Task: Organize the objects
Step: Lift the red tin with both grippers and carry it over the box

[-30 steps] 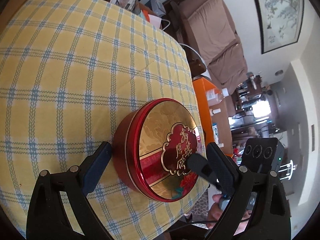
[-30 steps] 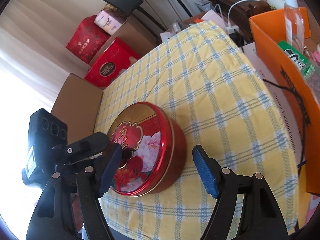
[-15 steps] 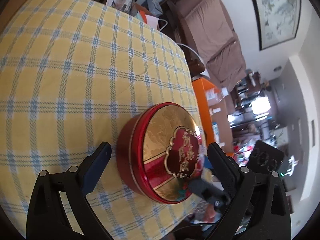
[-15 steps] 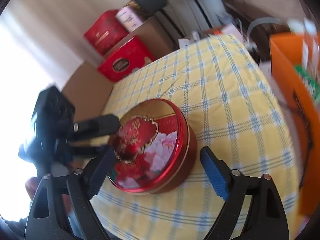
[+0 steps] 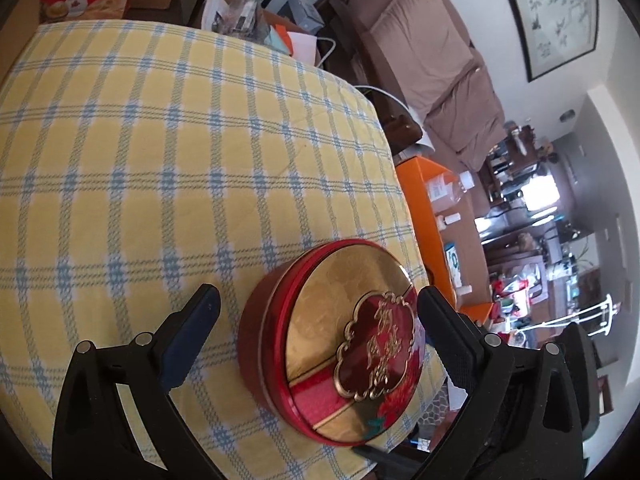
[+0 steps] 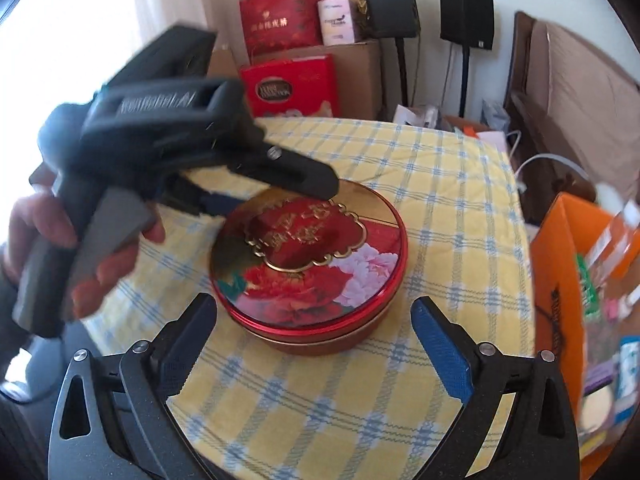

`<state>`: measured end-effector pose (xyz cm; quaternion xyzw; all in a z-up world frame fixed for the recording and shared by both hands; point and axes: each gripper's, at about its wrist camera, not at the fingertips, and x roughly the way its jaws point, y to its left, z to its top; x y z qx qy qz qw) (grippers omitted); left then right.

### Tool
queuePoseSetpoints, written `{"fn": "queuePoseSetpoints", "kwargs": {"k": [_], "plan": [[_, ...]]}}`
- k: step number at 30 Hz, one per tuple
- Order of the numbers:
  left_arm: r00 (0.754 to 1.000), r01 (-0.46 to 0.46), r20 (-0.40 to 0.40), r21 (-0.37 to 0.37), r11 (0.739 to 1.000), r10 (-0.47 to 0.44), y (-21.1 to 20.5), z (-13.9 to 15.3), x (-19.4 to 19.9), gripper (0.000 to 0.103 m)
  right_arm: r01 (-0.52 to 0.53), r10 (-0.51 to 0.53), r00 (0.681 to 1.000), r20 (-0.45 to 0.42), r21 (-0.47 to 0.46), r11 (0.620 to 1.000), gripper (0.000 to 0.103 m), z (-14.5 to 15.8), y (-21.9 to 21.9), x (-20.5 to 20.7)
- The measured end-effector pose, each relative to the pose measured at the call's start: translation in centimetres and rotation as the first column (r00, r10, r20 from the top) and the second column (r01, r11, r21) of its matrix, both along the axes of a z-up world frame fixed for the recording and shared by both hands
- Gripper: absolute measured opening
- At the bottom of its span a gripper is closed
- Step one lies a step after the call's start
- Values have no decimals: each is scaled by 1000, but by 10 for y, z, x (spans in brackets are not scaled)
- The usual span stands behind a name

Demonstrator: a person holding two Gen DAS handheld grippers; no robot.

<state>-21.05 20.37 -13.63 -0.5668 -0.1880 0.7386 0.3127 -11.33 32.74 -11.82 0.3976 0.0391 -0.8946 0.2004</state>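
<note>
A round red and gold tin (image 5: 340, 340) with a peony lid stands on the yellow checked tablecloth (image 5: 160, 160), near the table's edge. My left gripper (image 5: 316, 316) is open, its jaws wide on either side of the tin without touching it. In the right wrist view the tin (image 6: 310, 264) lies just ahead of my right gripper (image 6: 314, 316), which is open and empty. The left gripper's body (image 6: 160, 120), held in a hand, reaches over the tin's far left side there.
An orange box (image 6: 580, 280) with bottles and packets stands beside the table on the right. Red gift boxes (image 6: 288, 84) and cardboard boxes stand beyond the far edge, with black speakers (image 6: 466, 16). A brown sofa (image 5: 432, 60) is behind.
My right gripper has swung round to face the tin from the near side and pulled back off it. My left gripper has drawn back slightly. The tin stays put.
</note>
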Motion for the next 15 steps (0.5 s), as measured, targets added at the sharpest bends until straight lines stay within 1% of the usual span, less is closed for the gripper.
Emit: {"fn": "queuePoseSetpoints", "kwargs": {"k": [2,6,8,10,12,15], "plan": [[1000,7,4,4,1000,-7,3,0,-2,99,-7,7,1000,8,12,1000,99,-4,-3,-4],[1000,25,15,38,999,-25,6,-1,-4,98,-18,18,1000,-10,6,1000,100,-6,-9,-12],[999,46,-4,9,999,-46,10,1,-2,98,-26,26,1000,-16,1,1000,103,-8,-11,-17],[997,64,-36,-41,997,-65,16,4,0,98,-18,18,999,-28,9,1000,103,-10,-11,-21],[996,65,-56,-66,996,-68,18,6,2,98,-18,18,999,-27,-3,1000,103,-10,-11,-25],[997,47,-57,-72,996,-51,17,6,2,98,-26,27,999,-41,5,1000,103,-9,-14,-26]]}}
